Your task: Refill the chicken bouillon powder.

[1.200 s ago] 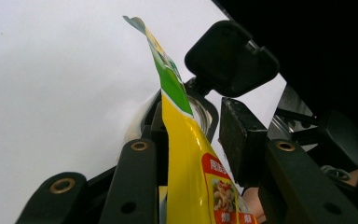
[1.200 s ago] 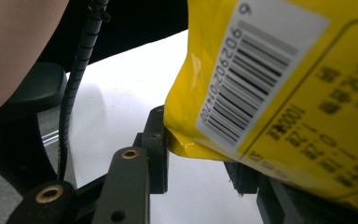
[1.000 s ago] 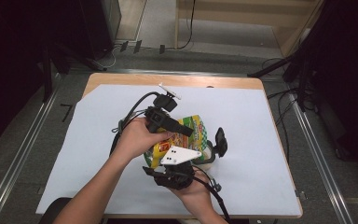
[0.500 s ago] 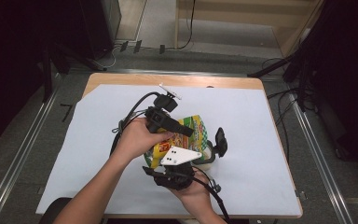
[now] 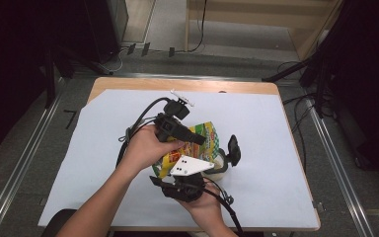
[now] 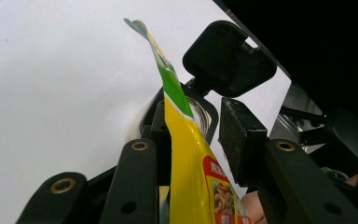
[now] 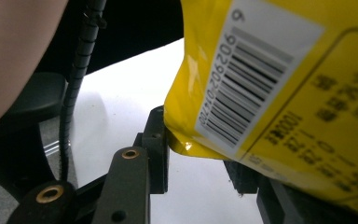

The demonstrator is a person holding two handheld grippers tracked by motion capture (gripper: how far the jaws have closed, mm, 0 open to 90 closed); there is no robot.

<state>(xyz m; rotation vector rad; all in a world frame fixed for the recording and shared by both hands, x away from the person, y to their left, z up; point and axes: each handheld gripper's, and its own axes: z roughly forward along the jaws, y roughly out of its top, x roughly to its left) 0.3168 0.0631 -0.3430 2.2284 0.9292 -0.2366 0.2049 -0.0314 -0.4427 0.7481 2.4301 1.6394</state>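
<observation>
Covering most of a wooden table is a white sheet, the largest thing in the high view, and every place below is given from that sheet. Near its middle, slightly toward the person's edge, a yellow and green packet is held up off the sheet between two hand-held grippers. A printed food picture faces up, and the right gripper view shows a white barcode panel on the packet's other face.

The left hand reaches in from the sheet's near left corner and carries the left gripper, which lies across the packet's upper part. In the left gripper view its black jaws stand on either side of the packet, whose thin edge rises between them; the left jaw lies against the film, while the right pad stands a little apart from it.

The right hand comes in at the sheet's near edge with the right gripper, a grey three-cornered plate on top. In its own view the jaws straddle the packet's lower corner, partly apart; whether they pinch it I cannot tell.

Just right of the packet, a small black pad stands above the sheet.
</observation>
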